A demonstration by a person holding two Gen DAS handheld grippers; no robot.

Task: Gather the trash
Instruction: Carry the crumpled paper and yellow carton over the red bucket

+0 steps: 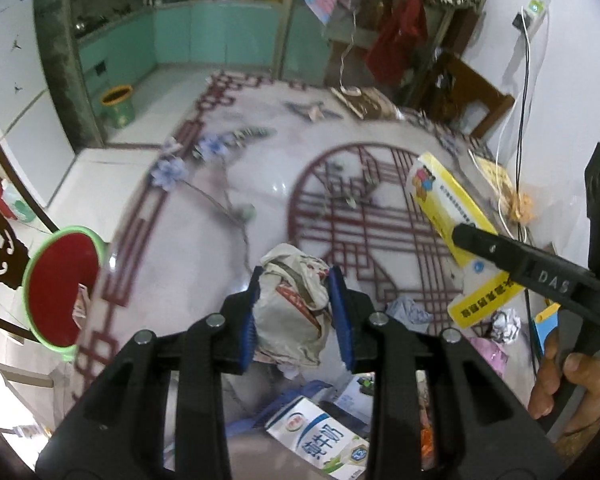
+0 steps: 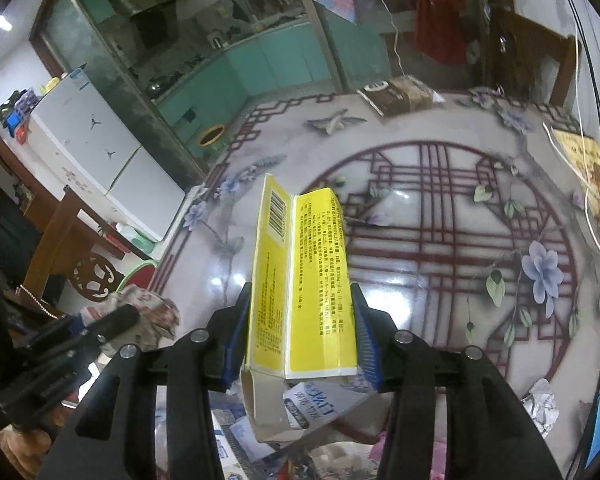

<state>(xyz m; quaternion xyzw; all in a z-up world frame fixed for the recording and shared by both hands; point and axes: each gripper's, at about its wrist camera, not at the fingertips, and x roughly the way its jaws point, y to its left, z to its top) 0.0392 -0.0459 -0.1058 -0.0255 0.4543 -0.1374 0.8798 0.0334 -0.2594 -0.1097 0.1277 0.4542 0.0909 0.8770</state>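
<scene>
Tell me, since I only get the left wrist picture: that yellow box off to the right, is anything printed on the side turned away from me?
Observer: Yes. In the right wrist view the yellow box carries a barcode on its upper flap, with dense black text down the face beside it.
Operator: Is it actually held, or just resting there?
Observer: Held. The right gripper has its jaws shut on the lower part of the box, one pressing each side.
Operator: Is the box still sealed?
Observer: No. Its near end gapes open, and bare cardboard shows inside.
</scene>
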